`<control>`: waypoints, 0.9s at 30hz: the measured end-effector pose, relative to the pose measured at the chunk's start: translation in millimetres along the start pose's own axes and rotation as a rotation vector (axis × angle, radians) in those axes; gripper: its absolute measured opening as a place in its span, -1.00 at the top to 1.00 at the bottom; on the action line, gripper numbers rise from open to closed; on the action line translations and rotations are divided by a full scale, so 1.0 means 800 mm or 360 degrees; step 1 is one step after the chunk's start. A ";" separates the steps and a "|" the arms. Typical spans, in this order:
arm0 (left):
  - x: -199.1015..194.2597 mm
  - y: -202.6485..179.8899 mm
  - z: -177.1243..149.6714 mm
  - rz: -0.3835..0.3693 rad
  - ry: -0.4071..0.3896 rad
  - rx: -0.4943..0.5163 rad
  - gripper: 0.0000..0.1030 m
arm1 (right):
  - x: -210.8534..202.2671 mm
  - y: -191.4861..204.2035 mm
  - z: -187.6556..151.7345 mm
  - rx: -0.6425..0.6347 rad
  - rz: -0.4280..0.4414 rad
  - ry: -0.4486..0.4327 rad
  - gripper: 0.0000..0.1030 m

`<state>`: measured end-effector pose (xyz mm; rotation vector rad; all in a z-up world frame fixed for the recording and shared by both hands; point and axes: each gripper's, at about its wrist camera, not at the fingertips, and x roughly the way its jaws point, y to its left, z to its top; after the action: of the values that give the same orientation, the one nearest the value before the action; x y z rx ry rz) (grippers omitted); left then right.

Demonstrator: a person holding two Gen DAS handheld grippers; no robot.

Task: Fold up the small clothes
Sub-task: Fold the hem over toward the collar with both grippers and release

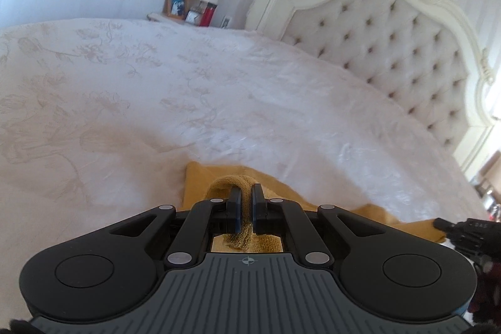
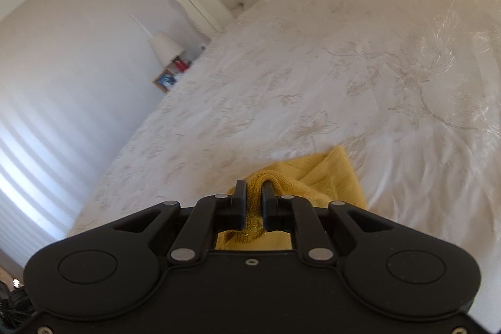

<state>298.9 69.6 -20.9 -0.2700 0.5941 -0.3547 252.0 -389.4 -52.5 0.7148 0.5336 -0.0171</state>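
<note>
— Well, where was the yellow garment point(image 1: 281, 190)?
— On the bedspread point(image 1: 188, 89), an edge pinched in the left gripper point(image 1: 246, 193) and another in the right gripper point(image 2: 254, 193), both clamped.
— Risk?
— Likely the thin knit slipping free under uneven pull.

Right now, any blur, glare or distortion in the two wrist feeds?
Left wrist: fisheye bends the tufted headboard; the bedspread smears near the yellow knit garment. Right wrist: bedspread streaks at right, banded light on the wall; knit sharp between the right gripper.
</note>
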 end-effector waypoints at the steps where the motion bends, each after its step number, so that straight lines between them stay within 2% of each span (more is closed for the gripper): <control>1: 0.009 0.001 -0.001 0.0009 0.0014 0.0003 0.89 | 0.010 -0.001 0.001 -0.0008 -0.0034 0.0011 0.66; 4: 0.035 0.006 -0.003 0.0030 0.0054 0.0005 0.86 | 0.034 -0.005 -0.001 -0.0061 -0.0126 0.0054 0.63; 5: 0.040 0.010 -0.004 0.0025 0.0048 -0.0008 0.83 | 0.040 -0.007 -0.003 -0.0073 -0.0153 0.0063 0.54; 6: 0.047 0.014 -0.004 0.0009 0.0061 -0.0035 0.63 | 0.041 -0.008 -0.005 -0.0074 -0.0180 0.0054 0.51; 7: 0.053 0.018 -0.003 -0.0001 0.0093 -0.0061 0.13 | 0.042 -0.010 -0.005 -0.0063 -0.0194 0.0037 0.42; 8: 0.057 0.023 -0.002 -0.0002 0.0110 -0.0083 -0.07 | 0.039 -0.013 -0.005 -0.0049 -0.0195 0.0015 0.30; 9: 0.055 0.025 -0.001 -0.0005 0.0097 -0.0091 -0.25 | 0.035 -0.014 -0.005 -0.0043 -0.0197 -0.0015 -0.08; 10: 0.052 0.025 0.002 0.0004 0.0073 -0.0082 -0.32 | 0.029 -0.014 -0.004 -0.0052 -0.0205 -0.0051 -0.28; 14: 0.018 0.008 0.002 0.0056 -0.0008 0.0078 -0.48 | -0.005 0.004 -0.004 -0.0235 -0.0217 -0.0113 -0.28; 17: -0.004 -0.019 -0.017 0.0084 0.0021 0.0285 -0.56 | -0.024 0.030 -0.024 -0.0489 -0.0232 -0.0071 -0.28; 22: -0.011 -0.060 -0.066 0.0059 0.0183 0.0542 -0.56 | -0.027 0.069 -0.078 -0.0815 -0.0216 0.0081 -0.27; 27: 0.012 -0.079 -0.087 0.0045 0.0303 0.0649 -0.56 | -0.005 0.091 -0.107 -0.0956 -0.0229 0.0216 -0.26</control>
<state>250.1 -1.4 -59.5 0.1657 0.6963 -0.4680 223.4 -280.9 -59.7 0.0904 0.6779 0.0562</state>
